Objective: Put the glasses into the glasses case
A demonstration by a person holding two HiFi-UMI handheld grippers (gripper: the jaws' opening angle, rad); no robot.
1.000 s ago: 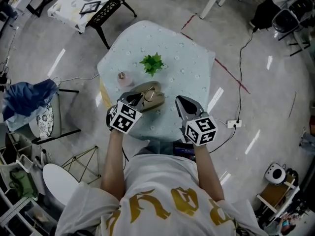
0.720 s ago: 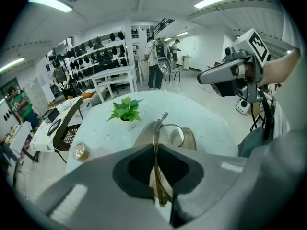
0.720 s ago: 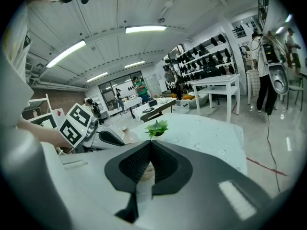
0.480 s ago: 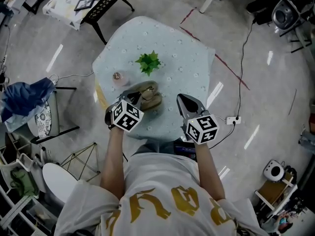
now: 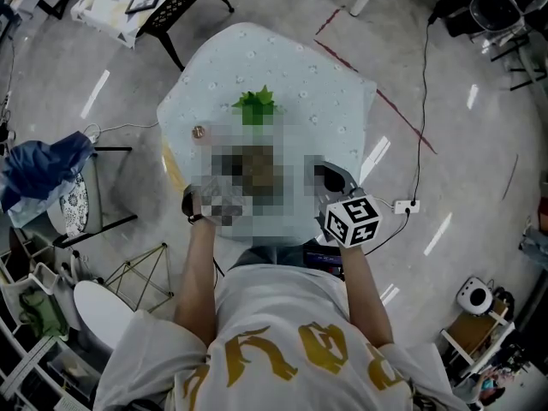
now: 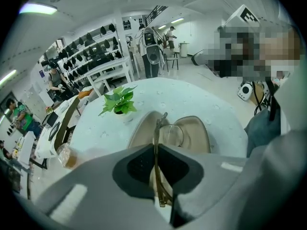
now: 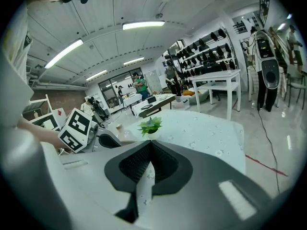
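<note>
In the left gripper view, thin gold-framed glasses [image 6: 169,134] stand edge-on between the jaws of my left gripper [image 6: 156,146], which is shut on the frame. Just beyond them an open beige glasses case [image 6: 199,131] lies on the round pale table [image 5: 325,84]. A blurred patch in the head view hides the left gripper and the case. My right gripper [image 5: 332,178] hovers over the table's near right edge, shut and empty, its jaws meeting at the tips [image 7: 151,143]. The left gripper [image 7: 108,139] shows to its left.
A small green plant [image 5: 254,105] stands mid-table, with a small jar [image 5: 198,132] to its left. A chair draped with blue cloth [image 5: 43,165] stands left of the table. A power strip and cable [image 5: 402,206] lie on the floor to the right.
Both grippers stay about where they were, the left at the case and the right beside it. The head view has shifted slightly, and a blurred patch now covers the left gripper.
</note>
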